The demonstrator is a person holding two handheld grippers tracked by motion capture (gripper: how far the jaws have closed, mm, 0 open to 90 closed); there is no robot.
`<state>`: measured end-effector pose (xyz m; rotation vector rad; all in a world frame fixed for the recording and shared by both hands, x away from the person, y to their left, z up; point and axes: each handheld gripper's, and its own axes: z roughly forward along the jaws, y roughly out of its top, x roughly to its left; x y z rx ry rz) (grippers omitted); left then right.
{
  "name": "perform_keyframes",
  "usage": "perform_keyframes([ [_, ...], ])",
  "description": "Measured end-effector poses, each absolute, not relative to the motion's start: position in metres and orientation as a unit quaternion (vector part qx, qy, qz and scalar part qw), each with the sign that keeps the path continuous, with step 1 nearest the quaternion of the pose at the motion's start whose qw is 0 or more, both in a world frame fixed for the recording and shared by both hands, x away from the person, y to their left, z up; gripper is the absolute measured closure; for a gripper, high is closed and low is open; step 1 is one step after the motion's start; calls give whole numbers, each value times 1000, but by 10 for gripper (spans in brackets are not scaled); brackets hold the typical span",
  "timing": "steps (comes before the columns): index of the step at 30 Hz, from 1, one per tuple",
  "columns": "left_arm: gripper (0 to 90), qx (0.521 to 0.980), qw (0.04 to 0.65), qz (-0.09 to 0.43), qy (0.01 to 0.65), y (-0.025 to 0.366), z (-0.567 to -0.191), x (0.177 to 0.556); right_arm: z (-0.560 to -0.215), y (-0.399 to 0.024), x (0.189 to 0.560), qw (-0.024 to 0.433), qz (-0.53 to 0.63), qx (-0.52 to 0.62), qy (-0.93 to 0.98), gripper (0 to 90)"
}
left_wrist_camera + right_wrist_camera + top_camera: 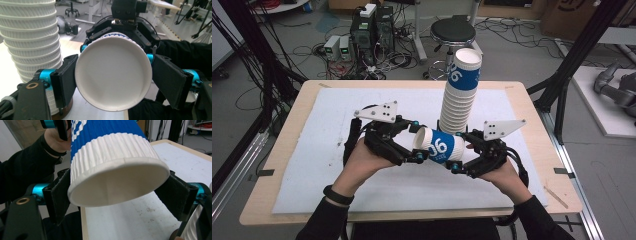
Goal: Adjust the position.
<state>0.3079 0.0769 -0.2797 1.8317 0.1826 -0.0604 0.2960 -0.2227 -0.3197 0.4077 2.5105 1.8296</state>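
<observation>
Cup point(439, 145) between both tools, its mouth unseen.

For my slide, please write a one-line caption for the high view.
Two hand-held tongs, left and right, hold one paper cup sideways in front of a tall cup stack.

The cup point(110, 152) looks like ribbed matt paper, same as the stack point(458, 95). Table point(532, 120) edge is pale wood, with a rough white mat point(327, 145).
</observation>
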Motion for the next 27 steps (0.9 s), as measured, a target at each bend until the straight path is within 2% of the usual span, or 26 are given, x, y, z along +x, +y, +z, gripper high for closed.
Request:
perform_keyframes([
  [12,255,832,550,-17,75,75,-279,308,-320,-221,295,5,577,119,808,205],
  [21,259,832,549,-25,72,77,-280,309,-318,-222,295,13,559,107,822,204],
  [24,291,834,548,-25,66,76,-280,309,-317,-222,295,17,555,107,825,202],
  [27,293,822,565,-28,65,77,-280,310,-315,-224,295,16,569,110,815,159],
])
